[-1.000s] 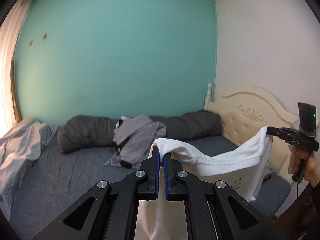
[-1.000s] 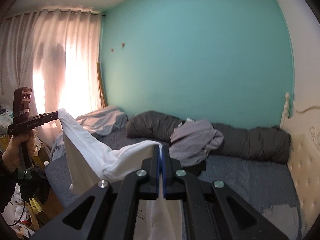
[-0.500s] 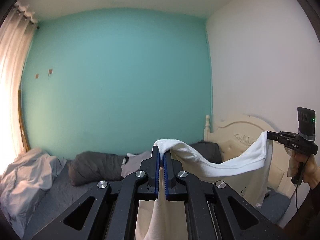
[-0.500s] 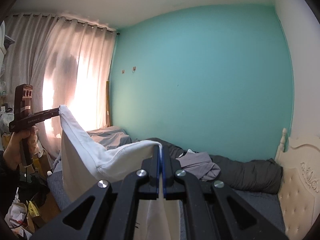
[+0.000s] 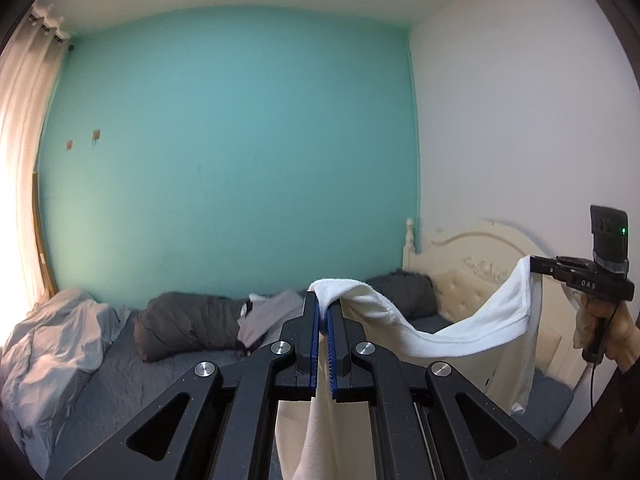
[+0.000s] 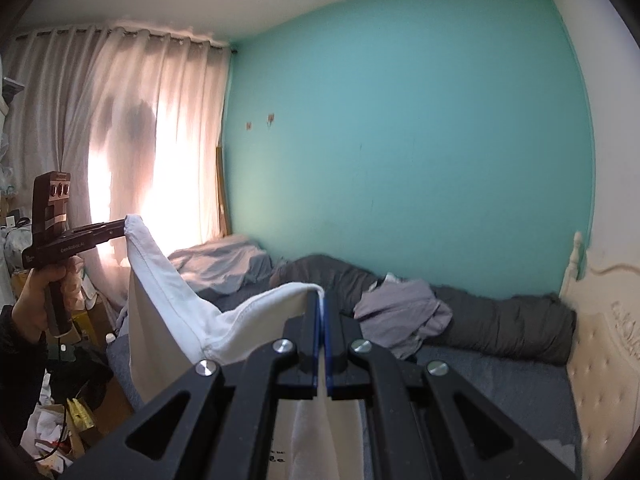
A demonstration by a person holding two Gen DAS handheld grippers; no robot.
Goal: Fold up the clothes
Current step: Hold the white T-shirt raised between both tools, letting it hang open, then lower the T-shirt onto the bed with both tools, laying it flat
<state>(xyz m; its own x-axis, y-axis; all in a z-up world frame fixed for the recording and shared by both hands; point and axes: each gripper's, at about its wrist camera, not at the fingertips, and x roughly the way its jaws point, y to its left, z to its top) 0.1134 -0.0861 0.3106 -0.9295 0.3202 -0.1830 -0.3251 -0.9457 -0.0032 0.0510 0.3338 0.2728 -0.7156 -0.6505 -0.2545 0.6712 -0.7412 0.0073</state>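
A white garment (image 5: 452, 332) hangs in the air above the bed, stretched between both grippers. My left gripper (image 5: 322, 304) is shut on one top corner of it, and the cloth drapes over the fingertips and falls below. My right gripper (image 6: 321, 300) is shut on the other top corner. In the left wrist view the right gripper (image 5: 534, 266) shows at the far right pinching the white garment. In the right wrist view the left gripper (image 6: 122, 231) shows at the left, pinching the white garment (image 6: 172, 296). The garment's top edge sags between them.
A bed (image 5: 132, 376) with a grey-blue sheet lies below, with a cream headboard (image 5: 472, 280) at the right. On it lie a dark grey duvet roll (image 6: 500, 320), a light grey garment (image 6: 404, 312) and a pale crumpled blanket (image 5: 52, 340). Curtains (image 6: 120, 140) and floor clutter (image 6: 72, 420) fill the left.
Both grippers have risen with the white garment held between them, so more wall and ceiling show and the bed sits lower in both views. The grips have not changed.
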